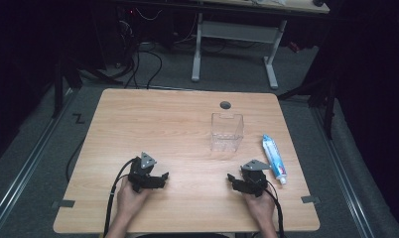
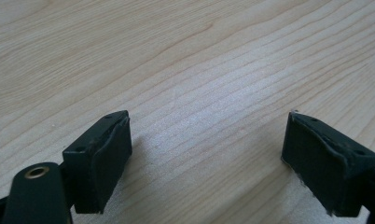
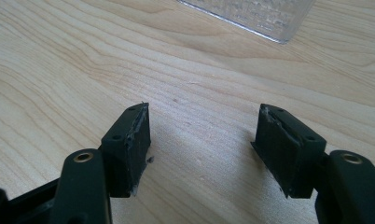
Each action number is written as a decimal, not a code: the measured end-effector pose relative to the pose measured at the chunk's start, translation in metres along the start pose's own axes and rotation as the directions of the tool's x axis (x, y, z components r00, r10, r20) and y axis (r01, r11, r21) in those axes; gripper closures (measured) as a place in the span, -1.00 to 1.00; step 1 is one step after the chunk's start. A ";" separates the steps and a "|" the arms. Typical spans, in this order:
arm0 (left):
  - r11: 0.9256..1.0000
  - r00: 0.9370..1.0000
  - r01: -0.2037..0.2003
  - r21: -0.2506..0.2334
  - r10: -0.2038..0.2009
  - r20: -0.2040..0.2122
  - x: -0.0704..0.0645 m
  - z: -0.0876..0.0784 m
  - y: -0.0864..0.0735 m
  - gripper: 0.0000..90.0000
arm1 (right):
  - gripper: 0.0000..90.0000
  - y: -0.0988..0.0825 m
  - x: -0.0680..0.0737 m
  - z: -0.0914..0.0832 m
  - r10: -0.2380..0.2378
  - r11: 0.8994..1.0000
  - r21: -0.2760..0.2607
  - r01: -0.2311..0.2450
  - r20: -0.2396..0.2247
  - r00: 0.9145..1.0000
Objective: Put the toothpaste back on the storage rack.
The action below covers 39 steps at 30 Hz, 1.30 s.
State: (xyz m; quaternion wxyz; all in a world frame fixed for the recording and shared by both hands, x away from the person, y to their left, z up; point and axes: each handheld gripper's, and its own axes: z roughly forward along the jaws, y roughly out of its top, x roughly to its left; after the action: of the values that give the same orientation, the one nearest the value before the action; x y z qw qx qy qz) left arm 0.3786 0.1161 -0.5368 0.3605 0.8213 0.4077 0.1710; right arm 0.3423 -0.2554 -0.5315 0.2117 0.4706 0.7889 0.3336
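Left gripper view looks along the left gripper (image 2: 206, 140), whose two black jaws stand wide apart with nothing between them except pale wood grain; the surface (image 2: 185, 60) runs on ahead of them, and their padded inner faces look worn along the edges. In the right gripper view the right gripper (image 3: 202, 135) is likewise spread, its jaws empty and held low over the wood. Ahead of those jaws, a little to their right, lies the near bottom edge of a clear plastic box (image 3: 255, 16), its base faintly textured and its corner rounded.

From the high view, the left gripper (image 1: 164, 177) and the right gripper (image 1: 231, 178) sit near the front edge of the surface (image 1: 153, 119), each held in a hand (image 1: 130, 198) coming in from below, with jaws turned inward toward one another and well apart. The other hand (image 1: 259, 203) holds the right gripper. Beyond the right jaws, the clear plastic box (image 1: 227, 131) stands upright, open at the top, see-through and empty as far as can be told. Just beside the right gripper, on its outer side, a toothpaste tube (image 1: 274, 157) lies flat: white and blue with a touch of red, its white cap pointing toward the person. Farther on, past the box, a round grey grommet (image 1: 225, 105) is set in the wood.
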 end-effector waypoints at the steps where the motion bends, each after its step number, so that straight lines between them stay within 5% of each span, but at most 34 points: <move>1: 1.000 1.000 0.000 0.000 0.000 0.000 0.000 0.000 0.000 -0.64 | -0.21 0.000 0.000 0.000 0.000 1.000 0.001 0.000 0.000 1.000; 30: 1.000 1.000 0.000 -0.001 0.000 0.001 0.000 0.000 0.000 -0.64 | -0.27 0.000 0.000 0.000 0.006 1.000 0.004 -0.006 0.007 1.000; 33: 1.000 1.000 0.000 -0.001 0.000 0.001 0.000 0.000 0.000 -0.64 | -0.01 0.000 -0.001 -0.002 0.025 1.000 0.004 -0.025 0.020 0.999; 36: 1.000 1.000 0.000 -0.001 0.000 0.001 0.000 0.000 0.000 -0.64 | 0.02 -0.001 -0.004 -0.003 0.061 0.998 -0.009 -0.061 0.024 0.998; 39: 1.000 1.000 0.000 -0.001 0.000 0.001 0.000 0.000 0.000 -0.65 | 0.03 0.000 -0.003 -0.002 0.050 0.999 -0.003 -0.050 0.039 0.998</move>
State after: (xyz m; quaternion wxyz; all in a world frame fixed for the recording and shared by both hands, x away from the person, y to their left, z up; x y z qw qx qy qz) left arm 0.3787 0.1160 -0.5367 0.3609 0.8214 0.4073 0.1708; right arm 0.3420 -0.2591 -0.5301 0.2193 0.4964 0.7724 0.3301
